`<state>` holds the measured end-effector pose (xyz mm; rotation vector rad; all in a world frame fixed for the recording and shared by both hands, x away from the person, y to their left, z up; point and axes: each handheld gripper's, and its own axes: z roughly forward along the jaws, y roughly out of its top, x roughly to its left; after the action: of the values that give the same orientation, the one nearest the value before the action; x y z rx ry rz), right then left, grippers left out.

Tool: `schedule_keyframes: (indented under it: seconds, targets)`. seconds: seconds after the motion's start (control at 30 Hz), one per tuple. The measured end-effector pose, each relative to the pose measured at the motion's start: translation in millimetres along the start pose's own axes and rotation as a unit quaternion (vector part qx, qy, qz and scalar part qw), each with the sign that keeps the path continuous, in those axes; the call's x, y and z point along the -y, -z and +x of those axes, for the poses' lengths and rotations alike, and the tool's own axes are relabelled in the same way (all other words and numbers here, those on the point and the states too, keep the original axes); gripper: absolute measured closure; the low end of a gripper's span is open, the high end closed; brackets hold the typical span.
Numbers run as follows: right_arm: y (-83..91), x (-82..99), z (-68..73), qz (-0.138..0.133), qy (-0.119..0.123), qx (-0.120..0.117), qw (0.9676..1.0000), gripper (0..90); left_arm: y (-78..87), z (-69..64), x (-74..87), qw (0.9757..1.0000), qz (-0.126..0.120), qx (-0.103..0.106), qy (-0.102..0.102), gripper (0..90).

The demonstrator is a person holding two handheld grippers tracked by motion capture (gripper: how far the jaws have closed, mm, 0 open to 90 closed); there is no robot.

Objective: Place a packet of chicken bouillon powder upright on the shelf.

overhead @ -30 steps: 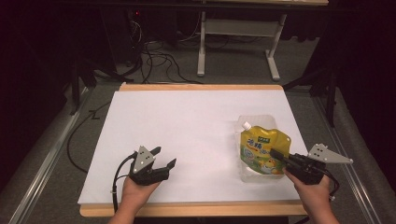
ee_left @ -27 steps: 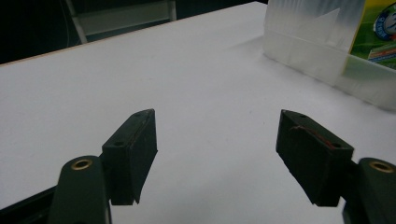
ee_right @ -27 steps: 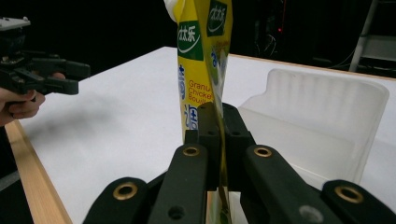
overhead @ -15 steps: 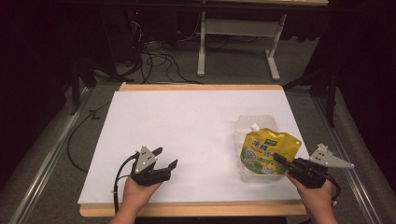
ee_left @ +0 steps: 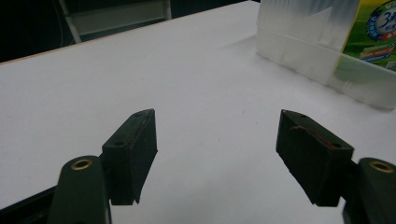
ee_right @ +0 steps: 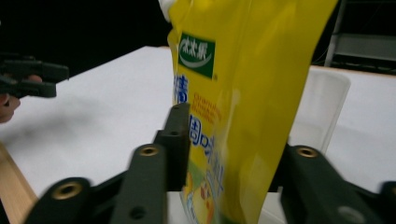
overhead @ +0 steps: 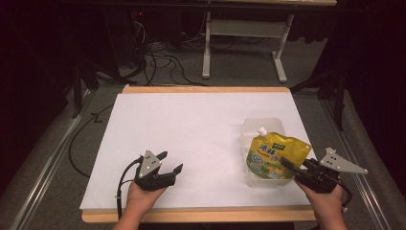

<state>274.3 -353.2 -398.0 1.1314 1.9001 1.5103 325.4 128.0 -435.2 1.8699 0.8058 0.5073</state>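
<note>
Right gripper view — pouch [ee_right: 243, 93] top cropped

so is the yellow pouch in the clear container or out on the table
In. The yellow pouch stands in the clear container, its spout above the rim.

High view: light falls from above onto the white table top [overhead: 191, 139], which reads bright and even, while the floor and the room around it sink into near black. Soft, faint shadows lie just under the left gripper [overhead: 168, 163]. Detail is coarse and slightly soft throughout. Left gripper view: the jaws are dark and a little out of focus; the table is bright, with a gentle grey shadow beside the clear container [ee_left: 322, 60]. Right gripper view: the yellow pouch [ee_right: 243, 93] is strongly blurred and carries pale glare; jaws and background are soft and dim
</note>
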Motion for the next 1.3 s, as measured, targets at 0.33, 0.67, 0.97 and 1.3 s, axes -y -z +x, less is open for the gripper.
schedule_keyframes:
  seconds: [0.33,0.67,0.97,1.3]
  targets:
    - [20.4,-34.7,12.7,-0.059,0.019,0.049,0.9969,28.5,-0.2,-6.8,-2.2,0.9999,-0.004,0.013,-0.004,29.7]
    - [32.7,-67.1,45.6,-0.1,0.076,0.036,0.9915,25.9,-1.0,-11.5,-3.6,0.9996,-0.007,0.025,-0.005,29.7]
    - [4.9,-56.8,74.2,-0.074,0.071,-0.042,0.9939,22.0,-2.0,-12.9,-3.2,0.9995,-0.005,0.031,-0.007,29.7]
    - [-52.1,2.5,82.0,0.021,0.024,-0.075,0.9967,18.2,-2.7,-14.6,-3.4,0.9991,-0.001,0.041,-0.009,29.5]
